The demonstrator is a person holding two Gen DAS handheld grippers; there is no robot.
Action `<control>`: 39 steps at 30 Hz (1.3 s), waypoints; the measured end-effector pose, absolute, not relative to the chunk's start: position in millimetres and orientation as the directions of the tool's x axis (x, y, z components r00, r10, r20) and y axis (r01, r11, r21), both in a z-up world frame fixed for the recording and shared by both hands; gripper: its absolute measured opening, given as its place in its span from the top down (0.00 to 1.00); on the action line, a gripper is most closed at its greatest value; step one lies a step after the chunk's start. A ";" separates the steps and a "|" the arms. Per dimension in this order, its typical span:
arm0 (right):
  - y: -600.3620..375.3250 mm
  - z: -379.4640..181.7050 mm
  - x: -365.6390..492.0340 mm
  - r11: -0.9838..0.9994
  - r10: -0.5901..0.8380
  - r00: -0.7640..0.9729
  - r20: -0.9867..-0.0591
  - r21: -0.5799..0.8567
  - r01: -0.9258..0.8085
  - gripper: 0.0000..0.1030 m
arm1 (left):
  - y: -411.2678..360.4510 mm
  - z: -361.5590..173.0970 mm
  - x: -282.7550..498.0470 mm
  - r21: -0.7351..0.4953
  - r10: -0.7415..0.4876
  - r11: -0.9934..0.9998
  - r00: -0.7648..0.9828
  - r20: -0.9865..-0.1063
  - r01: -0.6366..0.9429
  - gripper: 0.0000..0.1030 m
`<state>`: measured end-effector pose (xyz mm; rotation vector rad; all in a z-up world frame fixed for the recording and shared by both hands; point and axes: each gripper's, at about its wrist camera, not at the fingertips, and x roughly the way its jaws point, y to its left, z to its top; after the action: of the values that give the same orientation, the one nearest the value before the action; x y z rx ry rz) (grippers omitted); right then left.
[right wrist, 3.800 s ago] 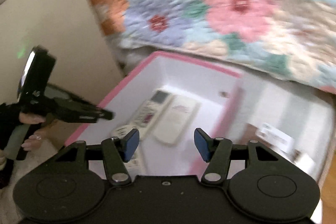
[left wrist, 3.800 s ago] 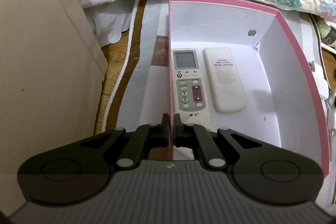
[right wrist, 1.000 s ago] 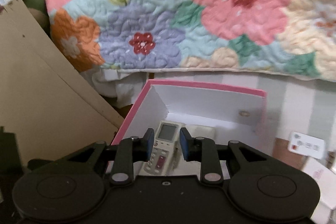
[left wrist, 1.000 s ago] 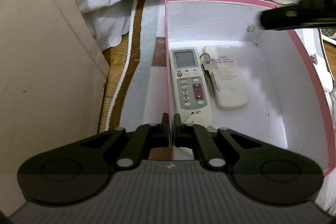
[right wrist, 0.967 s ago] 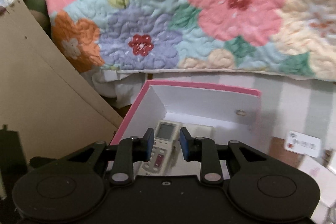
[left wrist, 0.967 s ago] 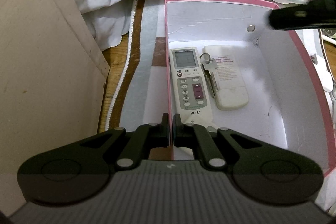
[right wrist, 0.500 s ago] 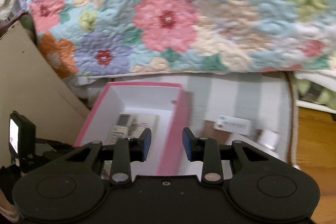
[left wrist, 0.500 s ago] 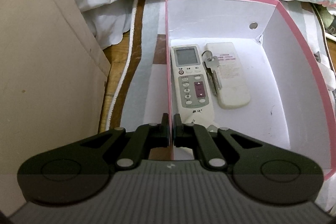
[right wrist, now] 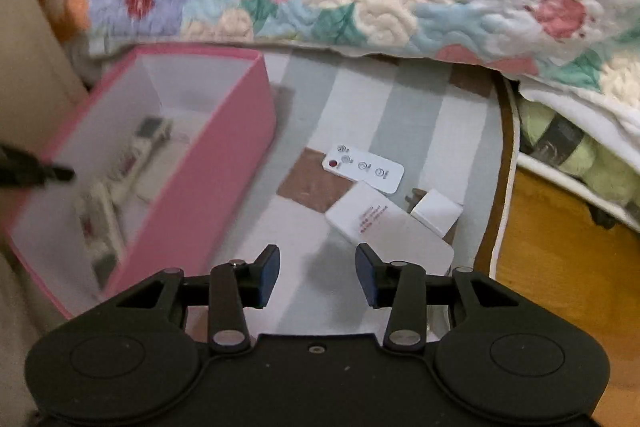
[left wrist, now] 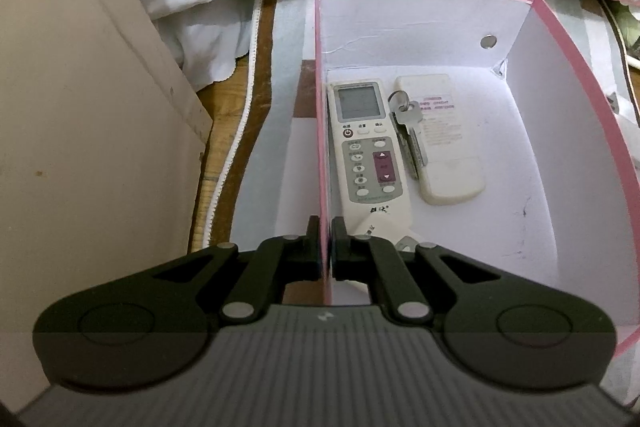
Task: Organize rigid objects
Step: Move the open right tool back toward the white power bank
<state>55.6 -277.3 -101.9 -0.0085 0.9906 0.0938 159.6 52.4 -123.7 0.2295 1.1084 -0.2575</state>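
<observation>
My left claw [left wrist: 325, 247] is clenched on the near wall of the pink box [left wrist: 318, 107]. Only its view shows what lies inside clearly: a display remote [left wrist: 366, 147], a plain white remote [left wrist: 448, 147], and keys [left wrist: 408, 135] between them. My right claw [right wrist: 316, 273] is opening with nothing between its jaws; only its view shows a slim white remote [right wrist: 362, 169] on the striped mat [right wrist: 360, 99].

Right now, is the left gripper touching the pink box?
Touching. In the left wrist view, the left gripper is shut on the pink box, with its fingers clamping the box's near side wall.
</observation>
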 end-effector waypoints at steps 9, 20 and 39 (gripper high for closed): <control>-259.0 -148.2 89.3 0.934 -0.022 0.487 -0.873 -0.191 -0.301 0.44 | 53.4 -123.7 162.2 0.048 -0.090 0.948 0.413 -0.906 0.313 0.96; -289.8 -179.3 121.0 0.923 -0.076 0.450 -0.890 -0.233 -0.305 0.44 | 55.2 -126.9 163.3 0.028 -0.108 0.949 0.407 -0.907 0.314 0.96; -306.8 -180.8 161.1 0.993 0.031 0.352 -0.935 -0.012 -0.119 0.35 | 58.0 -126.3 159.5 0.015 -0.123 0.949 0.415 -0.902 0.314 0.96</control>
<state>161.1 -306.8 -180.8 -0.0827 1.2071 0.0970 159.5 58.0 -126.3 0.1926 1.1113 -0.2770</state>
